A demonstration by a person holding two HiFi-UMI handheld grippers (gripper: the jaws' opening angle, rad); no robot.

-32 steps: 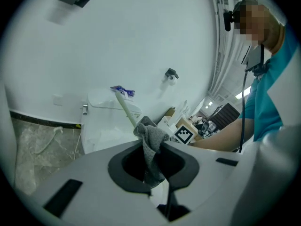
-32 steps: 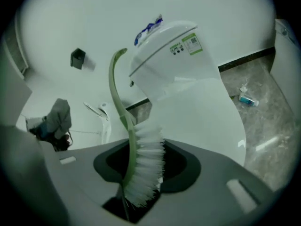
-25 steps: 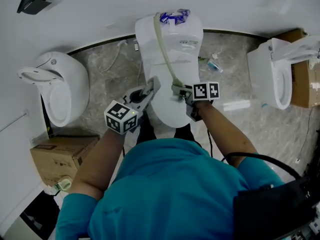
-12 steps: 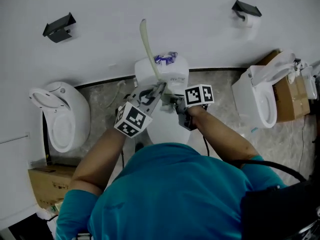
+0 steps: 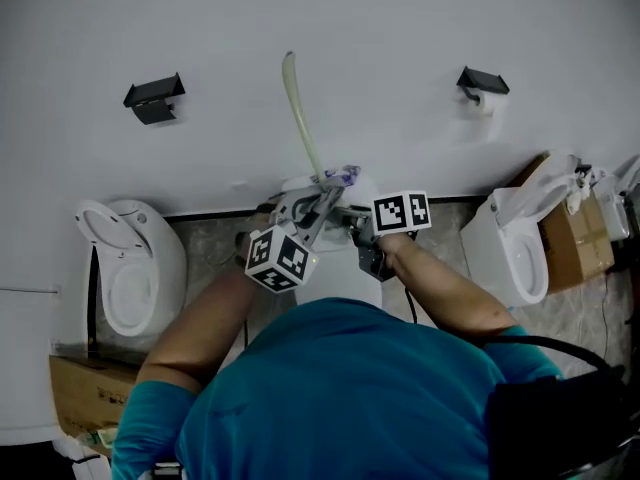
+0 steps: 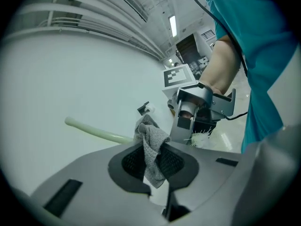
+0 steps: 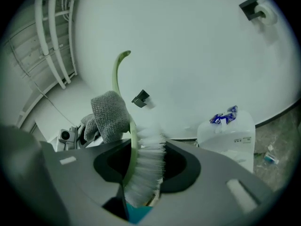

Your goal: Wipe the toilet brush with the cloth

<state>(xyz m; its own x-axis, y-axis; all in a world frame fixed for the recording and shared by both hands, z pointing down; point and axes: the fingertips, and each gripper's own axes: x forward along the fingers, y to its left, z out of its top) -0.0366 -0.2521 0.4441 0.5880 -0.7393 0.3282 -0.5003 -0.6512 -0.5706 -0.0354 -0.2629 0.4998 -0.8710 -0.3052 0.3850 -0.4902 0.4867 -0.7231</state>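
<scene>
A toilet brush with a pale green handle (image 5: 300, 108) and white bristles (image 7: 146, 166) is held up in front of the white wall. My right gripper (image 7: 143, 166) is shut on the brush at its head, with the handle (image 7: 118, 79) curving up and away from the jaws. My left gripper (image 6: 153, 161) is shut on a grey knitted cloth (image 6: 151, 147). The cloth (image 7: 111, 114) lies against the handle just above the bristles. In the head view the left gripper (image 5: 322, 204) and the right gripper (image 5: 352, 215) meet tip to tip above the middle toilet.
A white toilet (image 5: 335, 263) stands under the grippers, with a blue packet (image 7: 225, 115) on its tank (image 7: 230, 138). More toilets stand at the left (image 5: 130, 268) and right (image 5: 515, 248). Cardboard boxes (image 5: 88, 393) (image 5: 572, 230) sit on the floor. A black bracket (image 5: 155, 96) and a paper holder (image 5: 483, 83) hang on the wall.
Both grippers have risen together with the brush and the cloth, from over the toilet seat to in front of the wall. The left gripper has rolled. The view has tilted upward.
</scene>
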